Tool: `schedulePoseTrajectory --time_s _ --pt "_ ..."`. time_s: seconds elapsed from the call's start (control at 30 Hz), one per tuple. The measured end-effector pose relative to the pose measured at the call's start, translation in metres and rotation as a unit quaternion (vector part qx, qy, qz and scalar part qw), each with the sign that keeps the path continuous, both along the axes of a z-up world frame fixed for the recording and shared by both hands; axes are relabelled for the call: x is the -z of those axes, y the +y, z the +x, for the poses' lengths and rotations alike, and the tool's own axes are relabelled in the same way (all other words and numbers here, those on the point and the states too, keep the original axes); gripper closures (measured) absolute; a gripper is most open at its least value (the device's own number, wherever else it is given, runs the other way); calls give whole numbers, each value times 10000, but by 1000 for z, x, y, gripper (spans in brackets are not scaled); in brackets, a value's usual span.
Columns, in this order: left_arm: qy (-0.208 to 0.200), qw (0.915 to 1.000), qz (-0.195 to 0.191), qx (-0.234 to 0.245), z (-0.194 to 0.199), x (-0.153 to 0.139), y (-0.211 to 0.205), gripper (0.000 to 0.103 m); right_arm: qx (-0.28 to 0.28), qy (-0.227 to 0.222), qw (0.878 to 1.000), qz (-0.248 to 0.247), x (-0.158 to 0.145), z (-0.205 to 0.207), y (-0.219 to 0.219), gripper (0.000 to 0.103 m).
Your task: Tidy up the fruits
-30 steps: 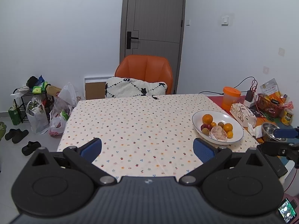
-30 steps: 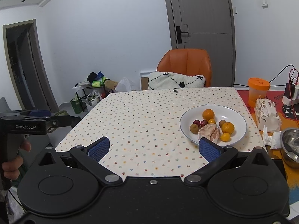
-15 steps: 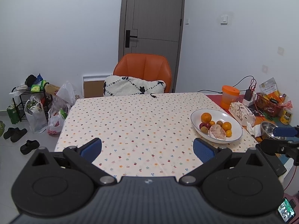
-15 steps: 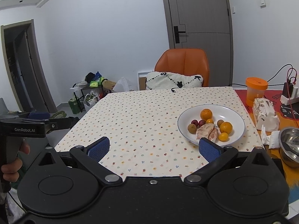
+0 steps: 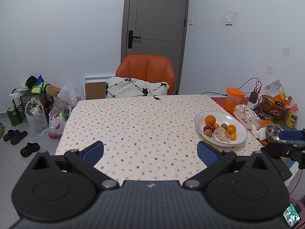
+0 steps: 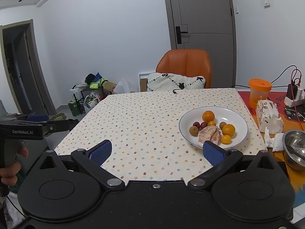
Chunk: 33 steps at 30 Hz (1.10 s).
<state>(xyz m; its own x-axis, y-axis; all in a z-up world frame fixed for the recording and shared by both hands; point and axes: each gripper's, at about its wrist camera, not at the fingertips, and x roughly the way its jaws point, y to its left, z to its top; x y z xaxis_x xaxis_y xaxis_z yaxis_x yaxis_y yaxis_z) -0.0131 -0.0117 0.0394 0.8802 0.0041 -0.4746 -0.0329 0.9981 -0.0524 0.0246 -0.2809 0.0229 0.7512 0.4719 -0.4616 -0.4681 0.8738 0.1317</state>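
Plate (image 6: 238,118) w/ oranges, peeled pomelo (image 6: 206,135), small fruits.

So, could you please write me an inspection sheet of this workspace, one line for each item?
Surface: table under a dotted cloth, bare on its left and middle.
Job's things: white plate near the right edge, holding oranges, small fruits and peeled pomelo pieces.
Clutter: orange cup, tissue pack, steel bowl, red basket.
Grippers: left gripper and right gripper both open, holding nothing, at the near edge.
Cables: black cable end on the far edge; charger leads at the right.
Surroundings: orange chair, cushion, shut door, bags and shoes on the floor.
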Motion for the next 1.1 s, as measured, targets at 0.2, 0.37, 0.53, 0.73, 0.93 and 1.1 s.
schedulePoseTrajectory --time_s 0.2,0.37,0.53,0.73,0.93,1.1 --pt "15 10000 -14 3 0 1 -1 0 -7 8 10000 -10 1 0 1 0" --pt "21 10000 -23 -1 1 1 -1 0 -22 11 10000 -26 1 0 1 0" --pt "31 10000 -33 7 2 1 -1 0 -16 19 10000 -28 2 1 1 0" --pt "23 10000 -29 26 1 1 -1 0 -25 23 10000 -31 3 1 1 0" --pt "-22 10000 -26 41 1 2 -1 0 -35 26 10000 -31 3 1 2 0" --pt "-7 10000 -27 72 0 4 -3 0 -28 -28 10000 18 4 1 2 0"
